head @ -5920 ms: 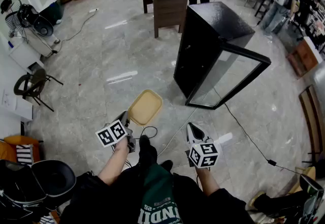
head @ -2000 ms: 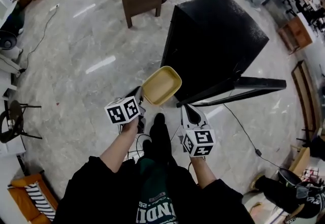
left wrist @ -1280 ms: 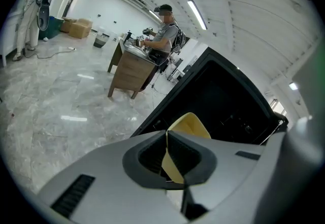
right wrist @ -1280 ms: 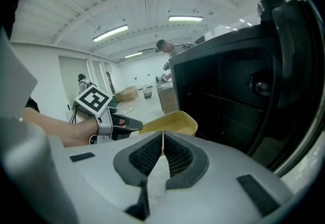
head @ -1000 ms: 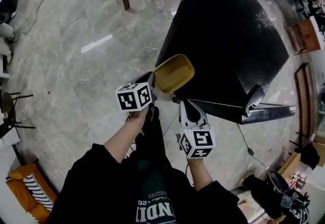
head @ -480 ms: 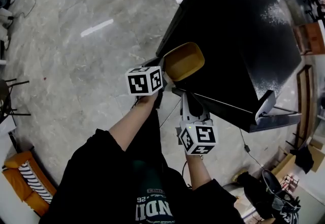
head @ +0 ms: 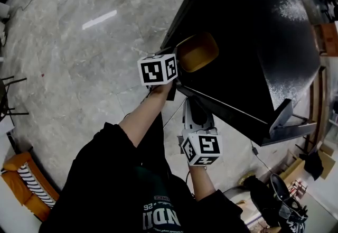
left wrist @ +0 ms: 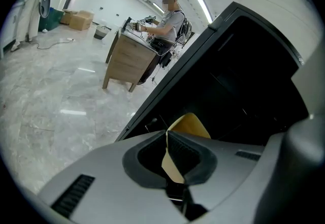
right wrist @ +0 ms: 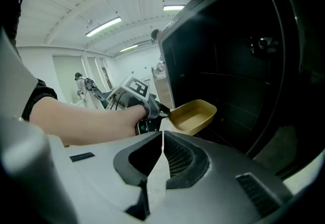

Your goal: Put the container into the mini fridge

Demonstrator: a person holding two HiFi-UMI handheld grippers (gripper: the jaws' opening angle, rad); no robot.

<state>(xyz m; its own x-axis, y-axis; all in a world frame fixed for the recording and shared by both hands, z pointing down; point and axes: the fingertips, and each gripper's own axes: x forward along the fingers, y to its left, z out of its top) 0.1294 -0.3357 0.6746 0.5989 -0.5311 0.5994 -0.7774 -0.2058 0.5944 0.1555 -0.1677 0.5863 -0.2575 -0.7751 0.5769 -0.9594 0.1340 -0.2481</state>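
- My left gripper [left wrist: 167,139] had its jaws closed on the near rim of the yellow container [left wrist: 190,125]. The thin edge was pinched between the two pads.
- The container was held in the air, open side up, just at the front opening of the black mini fridge [head: 253,42]. I could not see it resting on any shelf.
- My right gripper [right wrist: 162,139] was nearer to me than the left one. Its jaws were pressed together with nothing between them, and they pointed toward the dark inside of the fridge.
- The fridge door [head: 285,115] stood open on the right side.
- The fridge stood on a grey marble floor [head: 79,42].
- Far to the left, in the left gripper view, a person [left wrist: 170,17] stood at a wooden table [left wrist: 129,60].
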